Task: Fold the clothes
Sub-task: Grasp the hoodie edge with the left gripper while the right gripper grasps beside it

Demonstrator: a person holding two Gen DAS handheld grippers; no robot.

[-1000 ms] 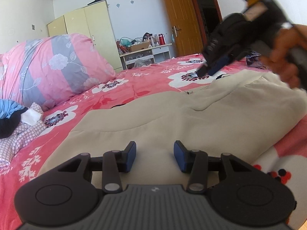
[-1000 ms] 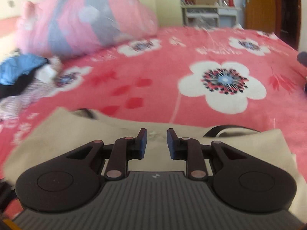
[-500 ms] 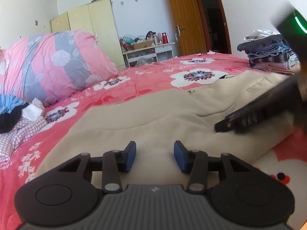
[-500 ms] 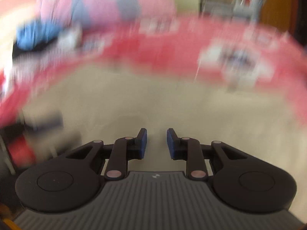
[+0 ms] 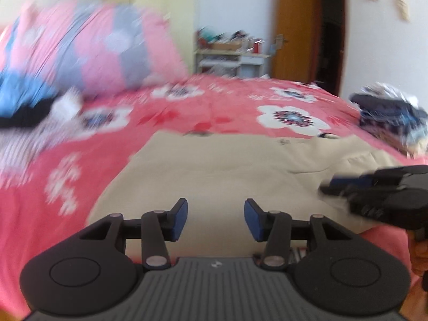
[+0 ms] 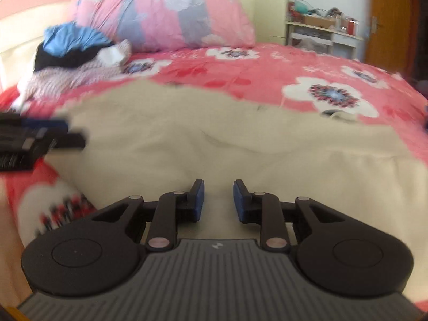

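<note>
**Beige garment flat on the bed, both grippers down at its near edge**

Beige soft cotton garment (image 5: pixel 227 171) lies spread over the pink floral bedsheet (image 5: pixel 227 112), seen from the left wrist. The left gripper (image 5: pixel 215 219) hangs over the near hem with its blue pads well apart and nothing between them. A second ago the right gripper (image 5: pixel 374 187) was raised near the garment's far edge; now it sits low at the right side, close to the cloth. I'd guess both are lining up on the near edge for a fold, though how many folds the cloth already carries I cannot tell. Only this view shows the dark stack of folded clothes (image 5: pixel 388 112) at the bed's right.

From the right wrist, the right gripper (image 6: pixel 216 200) has its pads parted a little less, also empty, above the same beige cloth (image 6: pixel 214 139). Here the left gripper (image 6: pixel 40 136) pokes in blurred from the left, and the loose blue, black and checked heap (image 6: pixel 75 50) by the pink and grey striped duvet (image 6: pixel 165 10) shows sharply.
</note>
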